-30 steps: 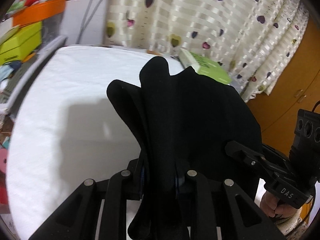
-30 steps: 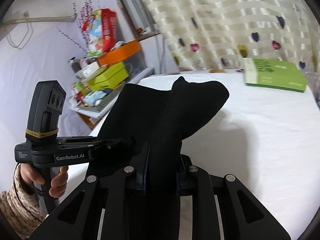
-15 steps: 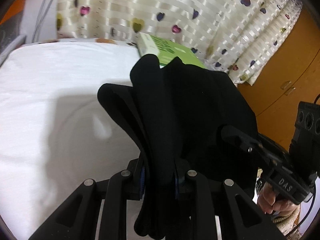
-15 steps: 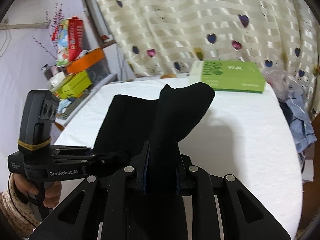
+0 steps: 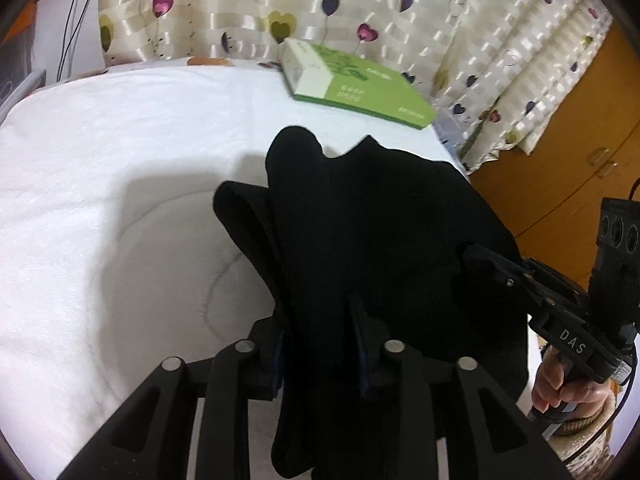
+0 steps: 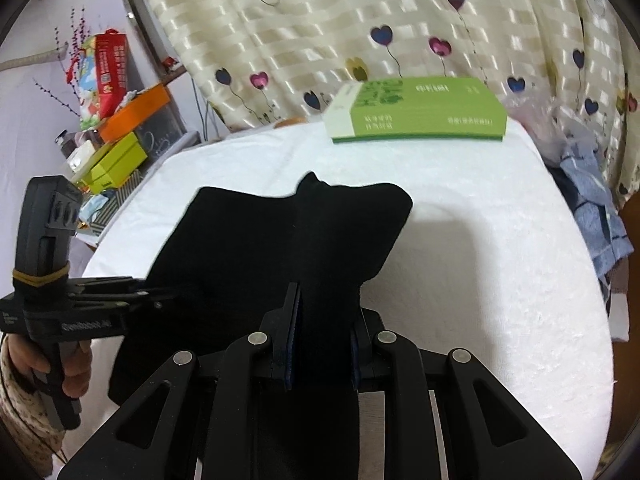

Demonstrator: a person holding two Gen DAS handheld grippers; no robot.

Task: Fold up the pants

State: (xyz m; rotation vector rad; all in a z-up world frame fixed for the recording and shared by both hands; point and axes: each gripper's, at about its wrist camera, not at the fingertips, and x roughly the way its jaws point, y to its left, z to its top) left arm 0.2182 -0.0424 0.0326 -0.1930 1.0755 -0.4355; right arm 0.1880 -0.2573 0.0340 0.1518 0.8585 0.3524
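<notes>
Black pants hang bunched between both grippers above a white-covered table. My left gripper is shut on one edge of the fabric, which drapes over and below its fingers. My right gripper is shut on the other edge of the pants. The right gripper also shows at the right of the left wrist view, and the left gripper at the left of the right wrist view, each pinching the cloth. The held cloth casts a shadow on the table.
A green box lies at the table's far edge, also in the right wrist view. Heart-patterned curtains hang behind. Shelves with coloured boxes stand left. Blue clothing and a wooden cabinet are right.
Both grippers have swung with the pants toward the right end of the table; the green box now sits more centrally in both views. Both grips stay shut.
</notes>
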